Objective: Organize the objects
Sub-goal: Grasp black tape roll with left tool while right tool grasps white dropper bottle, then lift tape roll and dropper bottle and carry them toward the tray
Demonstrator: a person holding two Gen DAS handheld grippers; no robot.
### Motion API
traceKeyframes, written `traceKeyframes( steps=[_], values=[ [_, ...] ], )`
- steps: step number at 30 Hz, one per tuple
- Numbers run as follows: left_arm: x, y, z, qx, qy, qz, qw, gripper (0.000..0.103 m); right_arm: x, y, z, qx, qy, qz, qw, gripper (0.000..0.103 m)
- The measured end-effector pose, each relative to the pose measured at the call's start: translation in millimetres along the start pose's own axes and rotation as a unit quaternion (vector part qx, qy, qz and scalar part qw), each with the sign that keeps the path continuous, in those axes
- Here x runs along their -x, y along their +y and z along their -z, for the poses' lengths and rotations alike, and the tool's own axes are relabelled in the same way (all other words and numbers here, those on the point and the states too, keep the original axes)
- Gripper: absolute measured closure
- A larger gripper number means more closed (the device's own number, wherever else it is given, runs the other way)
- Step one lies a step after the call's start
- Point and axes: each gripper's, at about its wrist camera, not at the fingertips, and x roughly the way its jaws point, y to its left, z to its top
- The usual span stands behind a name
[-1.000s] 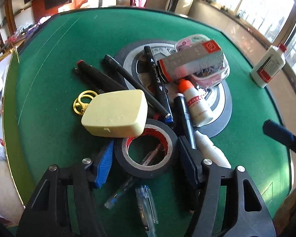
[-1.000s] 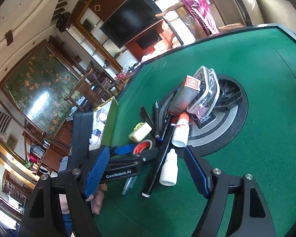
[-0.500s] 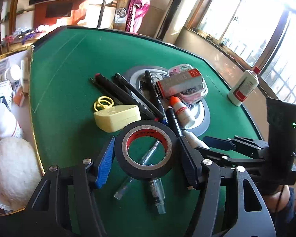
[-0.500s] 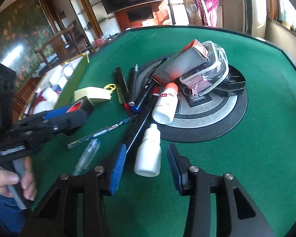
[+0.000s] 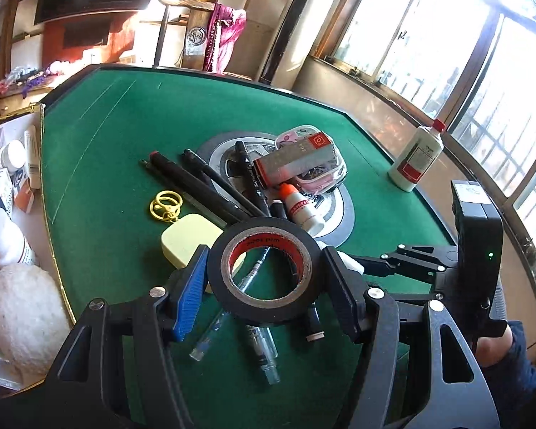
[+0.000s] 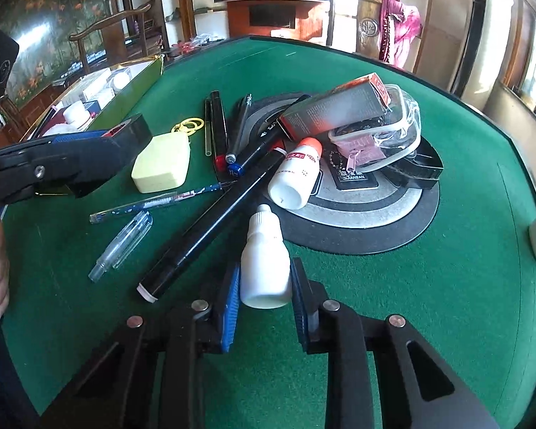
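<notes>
Gripping a black tape roll (image 5: 264, 271) w/ red core, left tongs (image 5: 264, 279) half-open, pads pressed on its sides, roll lifted above green bench (image 5: 100, 178) near yellow case (image 5: 185, 243). Closing just now around small white dropper bottle (image 6: 266, 268), right tongs (image 6: 266, 295) nearly shut, pads at its sides, bottle lying on felt right of black marker (image 6: 211, 225).

3 white bottles (image 6: 266, 259), 1 tape roll (image 5: 264, 266), 2 clear pens (image 6: 123, 241)
</notes>
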Motion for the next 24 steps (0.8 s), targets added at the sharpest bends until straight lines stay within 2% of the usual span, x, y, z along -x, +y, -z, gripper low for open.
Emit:
traceKeyframes(
  steps=[6,21,24],
  values=[
    [-1,2,0,0.003,0.002,-0.009,1.0,0.04,-5,6,-8,0.003,-0.005,0.015,1.0,0.077],
    [-4,2,3,0.001,0.007,-0.018,0.9998,0.04,-8,8,-12,0.005,-0.011,-0.007,1.0,0.076],
    [-2,0,3,-0.005,-0.001,-0.032,0.9995,0.04,-7,7,-13,-0.004,-0.008,-0.011,1.0,0.078]
  ],
)
